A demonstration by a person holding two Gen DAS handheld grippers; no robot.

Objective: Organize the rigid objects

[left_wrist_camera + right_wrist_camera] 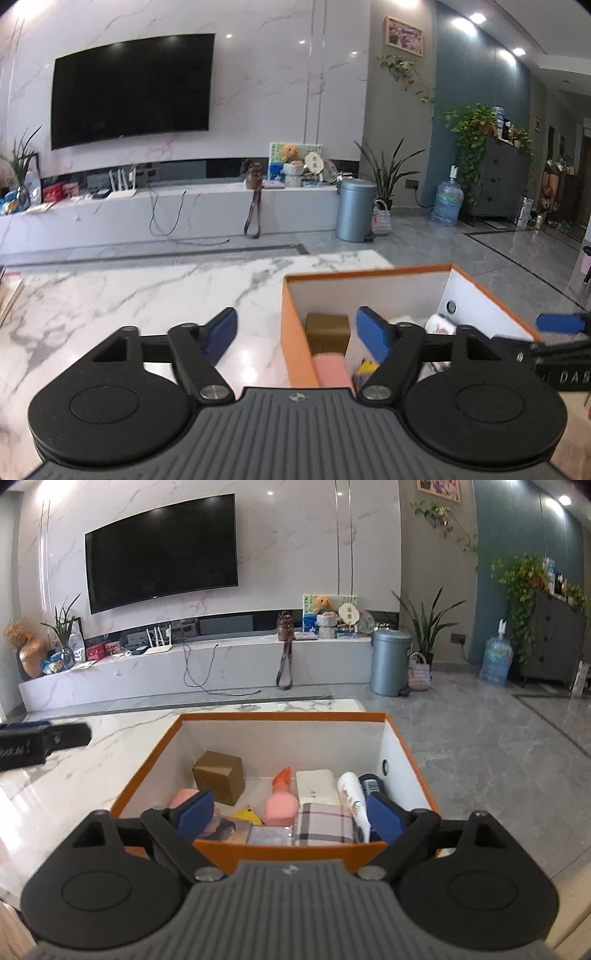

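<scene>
An orange box with white inner walls stands on the marble table and also shows in the left wrist view. In it lie a brown cube, a pink bottle with an orange cap, a white packet, a plaid item, a white tube and a dark can. My right gripper is open and empty over the box's near edge. My left gripper is open and empty, straddling the box's left wall.
The marble table stretches left of the box. Beyond it are a low TV bench, a grey bin and the tiled floor. The left gripper's finger shows at the right view's left edge.
</scene>
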